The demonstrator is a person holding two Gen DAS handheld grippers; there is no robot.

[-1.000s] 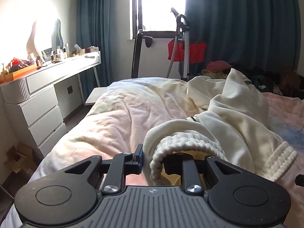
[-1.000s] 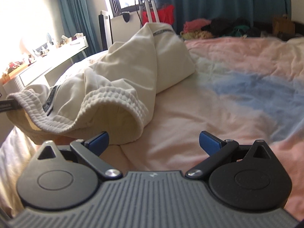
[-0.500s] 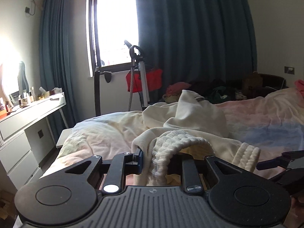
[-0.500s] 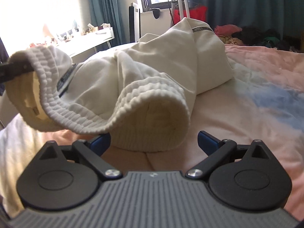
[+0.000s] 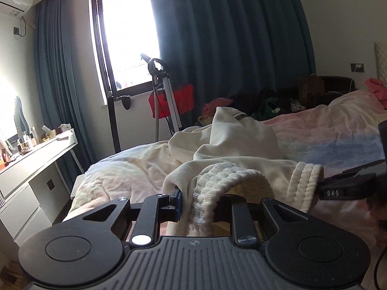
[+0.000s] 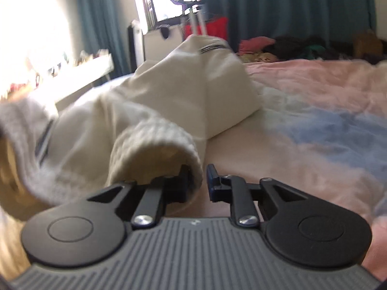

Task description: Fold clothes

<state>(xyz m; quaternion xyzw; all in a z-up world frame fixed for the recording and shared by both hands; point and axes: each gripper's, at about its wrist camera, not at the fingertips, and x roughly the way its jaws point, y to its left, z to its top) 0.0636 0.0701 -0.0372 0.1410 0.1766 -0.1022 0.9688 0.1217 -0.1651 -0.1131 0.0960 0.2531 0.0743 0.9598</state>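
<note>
Pink and blue bedding covered the bed (image 5: 338,130), and on it a cream sweatshirt (image 5: 241,145) lay rumpled, its ribbed hem lifted toward both cameras. The left gripper (image 5: 200,203) was clamped on a bunch of that ribbed hem (image 5: 217,181). The right gripper (image 6: 197,183) had its fingers nearly together, pinching the hem's edge (image 6: 154,140) between them.

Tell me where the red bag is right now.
The red bag hangs on a metal stand under the window in the left wrist view, beside the dark curtain and beyond the foot of the bed.
</note>
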